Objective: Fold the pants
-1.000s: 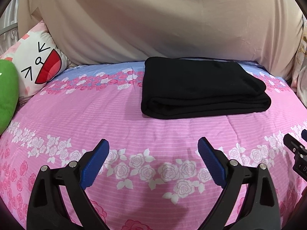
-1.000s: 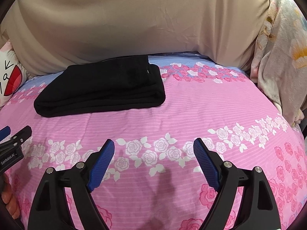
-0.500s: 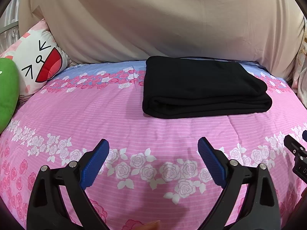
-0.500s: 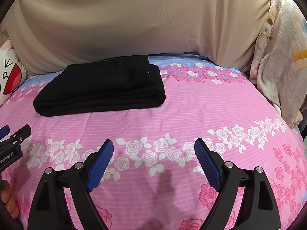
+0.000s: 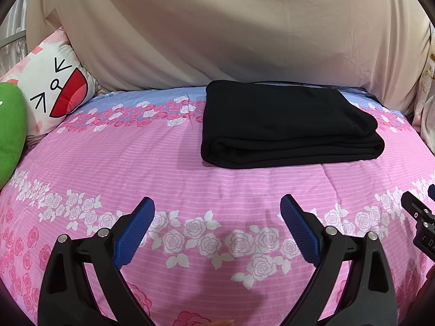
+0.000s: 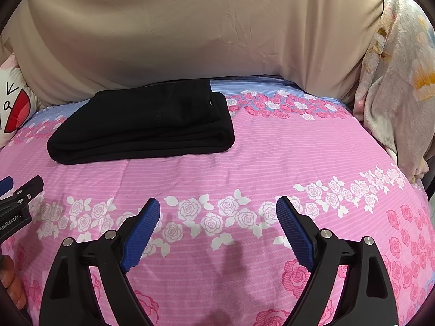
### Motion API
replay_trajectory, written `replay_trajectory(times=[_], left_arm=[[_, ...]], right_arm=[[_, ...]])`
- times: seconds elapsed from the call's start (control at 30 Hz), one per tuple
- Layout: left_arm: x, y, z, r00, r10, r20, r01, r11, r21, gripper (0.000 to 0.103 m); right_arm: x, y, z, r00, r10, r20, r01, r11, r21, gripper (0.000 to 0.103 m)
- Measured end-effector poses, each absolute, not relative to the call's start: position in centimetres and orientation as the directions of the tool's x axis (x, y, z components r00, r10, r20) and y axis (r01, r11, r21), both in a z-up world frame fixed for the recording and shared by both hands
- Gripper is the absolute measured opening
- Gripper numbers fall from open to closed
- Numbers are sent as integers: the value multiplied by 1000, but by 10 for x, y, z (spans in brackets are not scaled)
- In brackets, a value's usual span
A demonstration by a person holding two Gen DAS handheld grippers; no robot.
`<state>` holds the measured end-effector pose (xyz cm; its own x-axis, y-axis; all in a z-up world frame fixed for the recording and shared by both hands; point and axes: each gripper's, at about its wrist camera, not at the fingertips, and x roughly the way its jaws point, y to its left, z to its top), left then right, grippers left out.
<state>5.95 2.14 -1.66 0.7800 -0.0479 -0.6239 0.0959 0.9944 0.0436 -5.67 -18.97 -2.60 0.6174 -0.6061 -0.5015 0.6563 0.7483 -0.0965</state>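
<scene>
Both claws, left claw [image 5: 217,209] and right claw [image 6: 217,206], hover empty with jaws spread wide at lower frame over the pink floral bedspread [image 6: 272,157]; folded black pants [image 5: 288,125] lie upper centre, folding apparently complete, withdrawal likely next.

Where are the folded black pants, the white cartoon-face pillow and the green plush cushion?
folded black pants [image 5: 285,119]: left wrist view, on the top layer.
white cartoon-face pillow [image 5: 51,81]: left wrist view, on the printed face.
green plush cushion [image 5: 11,130]: left wrist view, on its front.
</scene>
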Motion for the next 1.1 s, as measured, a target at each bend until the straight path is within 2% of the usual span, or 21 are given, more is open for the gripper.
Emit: replay_trajectory(times=[0.8, 1.1], left_arm=[[51, 16, -11, 809, -86, -582, 136, 990, 44, 91], [57, 19, -15, 787, -64, -614, 111, 993, 39, 91]], right_arm=[[-56, -190, -26, 616, -606, -503, 650, 752, -110, 85], [-56, -190, -26, 617, -606, -503, 650, 752, -109, 86]])
